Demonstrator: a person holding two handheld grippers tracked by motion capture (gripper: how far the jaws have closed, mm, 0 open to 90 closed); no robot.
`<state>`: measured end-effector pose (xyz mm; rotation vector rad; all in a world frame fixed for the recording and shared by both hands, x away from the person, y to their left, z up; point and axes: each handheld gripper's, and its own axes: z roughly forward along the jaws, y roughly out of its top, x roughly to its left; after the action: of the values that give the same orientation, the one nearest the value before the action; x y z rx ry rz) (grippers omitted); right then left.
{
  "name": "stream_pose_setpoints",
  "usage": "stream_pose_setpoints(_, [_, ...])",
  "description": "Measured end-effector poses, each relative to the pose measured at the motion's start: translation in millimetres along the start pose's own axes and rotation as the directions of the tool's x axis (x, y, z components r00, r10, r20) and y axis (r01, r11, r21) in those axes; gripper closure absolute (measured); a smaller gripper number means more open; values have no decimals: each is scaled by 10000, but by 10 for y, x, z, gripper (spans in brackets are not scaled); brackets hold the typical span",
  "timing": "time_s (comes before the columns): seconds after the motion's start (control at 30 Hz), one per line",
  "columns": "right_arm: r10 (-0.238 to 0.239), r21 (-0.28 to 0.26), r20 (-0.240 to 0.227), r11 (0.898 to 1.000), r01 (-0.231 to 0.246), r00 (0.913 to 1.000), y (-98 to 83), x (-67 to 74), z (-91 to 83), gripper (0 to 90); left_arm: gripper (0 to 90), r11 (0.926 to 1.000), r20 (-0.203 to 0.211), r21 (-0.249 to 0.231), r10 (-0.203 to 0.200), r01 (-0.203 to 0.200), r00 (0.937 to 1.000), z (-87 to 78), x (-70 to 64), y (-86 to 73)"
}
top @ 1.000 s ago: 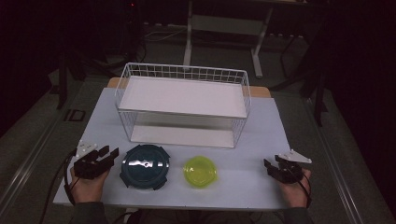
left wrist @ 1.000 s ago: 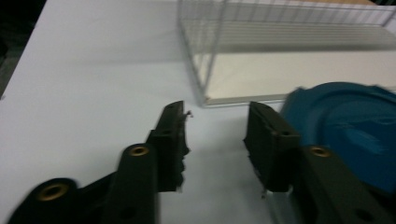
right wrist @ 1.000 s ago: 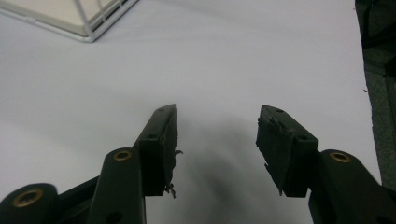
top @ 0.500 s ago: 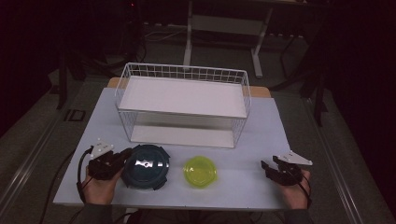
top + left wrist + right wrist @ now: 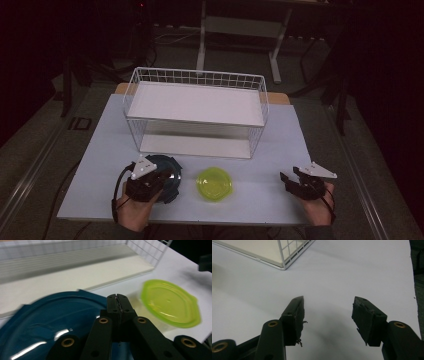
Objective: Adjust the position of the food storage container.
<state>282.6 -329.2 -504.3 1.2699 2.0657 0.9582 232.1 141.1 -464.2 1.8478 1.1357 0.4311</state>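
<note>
My left gripper (image 5: 117, 298) hovers with its jaws pressed together over the near right rim of 1 dark teal round plastic lid (image 5: 52, 315), with 1 yellow-green round plastic lid (image 5: 170, 302) just beyond it to the right. Both lids lie flat on the white table (image 5: 352, 270), so neither points anywhere. My right gripper (image 5: 328, 311), jaws apart and empty, sits well right of them, with 1 white wire basket (image 5: 195, 102) ahead.

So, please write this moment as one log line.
left gripper: shut, over dark blue plate | right gripper: open, above bare table | green plate: untouched | wire rack: empty
</note>
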Motion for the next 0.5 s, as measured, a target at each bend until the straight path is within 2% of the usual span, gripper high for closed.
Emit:
stream_pose_setpoints(0.1, [-12,-38,-20,10000,12,10000,14,1,-4,426,900,9996,251,159,250,-254,9994,80,-156,-28])
stream_pose_setpoints(0.3, [-34,-134,-48,9999,34,10000,16,8,-18,426,900,9983,476,376,425,-443,9980,188,-310,-66])
stream_pose_setpoints(0.5, [-20,-164,-100,9999,18,9999,4,21,-16,426,900,9946,411,685,751,-778,9963,383,-461,-115])
